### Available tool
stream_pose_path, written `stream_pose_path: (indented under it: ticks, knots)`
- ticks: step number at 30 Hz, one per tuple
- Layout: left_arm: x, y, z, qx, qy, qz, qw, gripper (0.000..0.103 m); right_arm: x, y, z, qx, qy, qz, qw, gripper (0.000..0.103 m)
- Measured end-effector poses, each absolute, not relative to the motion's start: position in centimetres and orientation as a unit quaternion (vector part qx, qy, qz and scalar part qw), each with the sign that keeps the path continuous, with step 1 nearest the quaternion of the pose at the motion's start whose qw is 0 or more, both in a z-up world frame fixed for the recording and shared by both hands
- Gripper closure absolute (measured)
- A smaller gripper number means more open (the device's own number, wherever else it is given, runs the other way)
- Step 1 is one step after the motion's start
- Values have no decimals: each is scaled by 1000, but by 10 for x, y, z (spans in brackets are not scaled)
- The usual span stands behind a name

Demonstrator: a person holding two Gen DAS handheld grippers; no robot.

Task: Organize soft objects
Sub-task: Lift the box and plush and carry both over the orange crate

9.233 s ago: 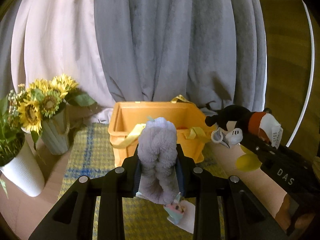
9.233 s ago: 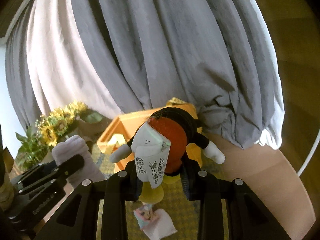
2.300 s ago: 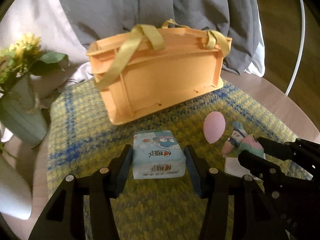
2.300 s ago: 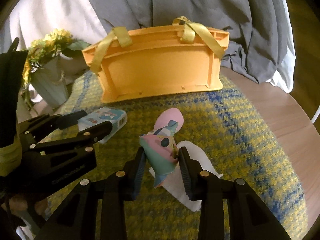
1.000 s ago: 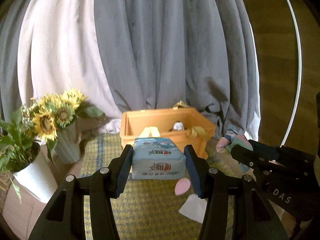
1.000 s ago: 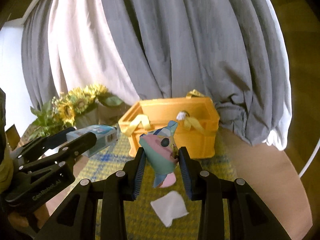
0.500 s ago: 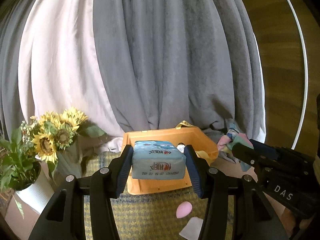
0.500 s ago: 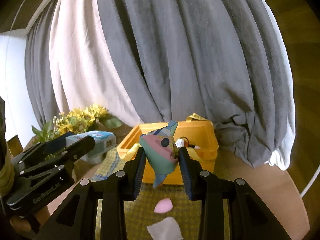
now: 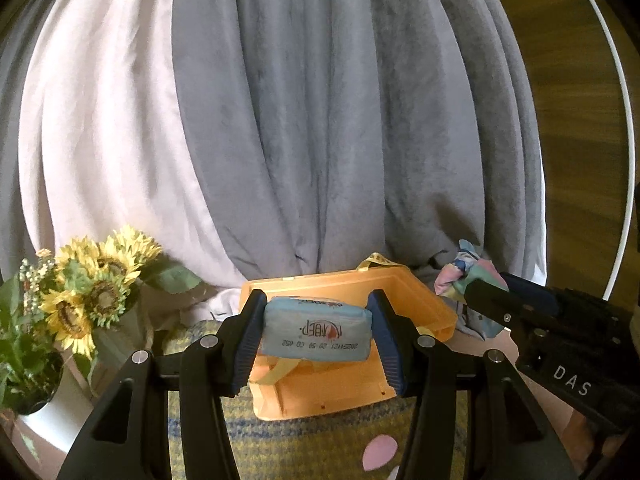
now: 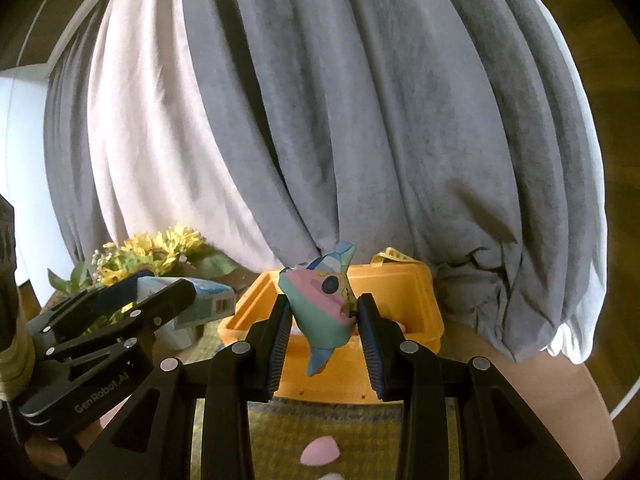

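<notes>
My left gripper [image 9: 316,334] is shut on a light blue tissue pack [image 9: 315,332], held in the air in front of the orange basket [image 9: 424,308]. My right gripper [image 10: 322,322] is shut on a pastel fish plush [image 10: 320,300], also raised before the orange basket [image 10: 420,300]. In the left wrist view the fish plush [image 9: 464,276] shows at the right in the other gripper. In the right wrist view the tissue pack [image 10: 204,300] shows at the left. A pink egg-shaped sponge [image 9: 380,452] lies on the mat below, also seen as the pink sponge [image 10: 320,450].
A yellow and blue woven mat [image 9: 300,444] covers the round wooden table [image 10: 560,392]. Sunflowers in a vase [image 9: 96,300] and a white plant pot [image 9: 44,412] stand at the left. Grey and white curtains [image 9: 320,120] hang behind the basket.
Both grippers have risen and moved closer to the basket with their loads. The basket now sits lower and larger in view, partly behind the held tissue pack and fish.
</notes>
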State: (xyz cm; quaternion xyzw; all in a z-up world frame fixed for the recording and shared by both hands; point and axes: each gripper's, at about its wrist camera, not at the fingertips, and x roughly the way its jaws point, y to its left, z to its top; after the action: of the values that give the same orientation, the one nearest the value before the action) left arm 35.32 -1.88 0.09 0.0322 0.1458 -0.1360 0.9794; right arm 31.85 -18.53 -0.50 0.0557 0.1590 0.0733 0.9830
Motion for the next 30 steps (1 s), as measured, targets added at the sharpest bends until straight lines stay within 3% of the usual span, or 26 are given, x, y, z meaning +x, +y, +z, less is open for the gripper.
stream_pose_path:
  ticks: [16, 30]
  knots:
    - [434, -27, -3, 29, 149, -139, 979, 52, 401, -192, -13, 65, 188, 74, 977, 68]
    - [510, -47, -44, 34, 216, -153, 964, 52, 480, -209, -42, 62, 249, 69, 964, 68]
